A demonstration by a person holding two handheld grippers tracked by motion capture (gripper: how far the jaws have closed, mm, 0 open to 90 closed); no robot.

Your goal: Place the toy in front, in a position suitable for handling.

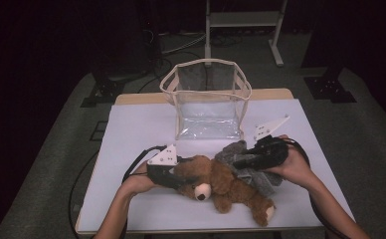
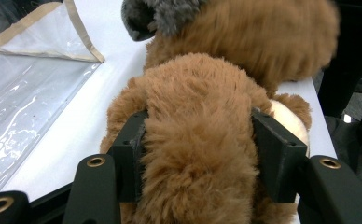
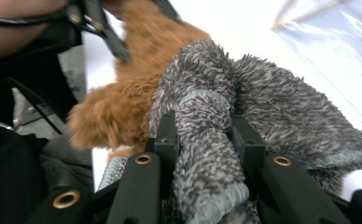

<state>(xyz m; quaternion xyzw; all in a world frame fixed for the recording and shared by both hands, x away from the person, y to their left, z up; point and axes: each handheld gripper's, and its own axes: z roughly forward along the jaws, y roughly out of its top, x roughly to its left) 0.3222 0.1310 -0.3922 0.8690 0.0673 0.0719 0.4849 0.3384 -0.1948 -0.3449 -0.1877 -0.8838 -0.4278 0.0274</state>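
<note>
white table (image 1: pixel 131 129) – grey floor (image 1: pixel 47 149), dark room beyond

A clear plastic bag (image 1: pixel 208 107) with beige trim, upright on the white table (image 1: pixel 131 129), mouth open.

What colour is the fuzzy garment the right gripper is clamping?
Mottled grey garment with a lighter grey-green trim, clearest in the right gripper view.
</note>
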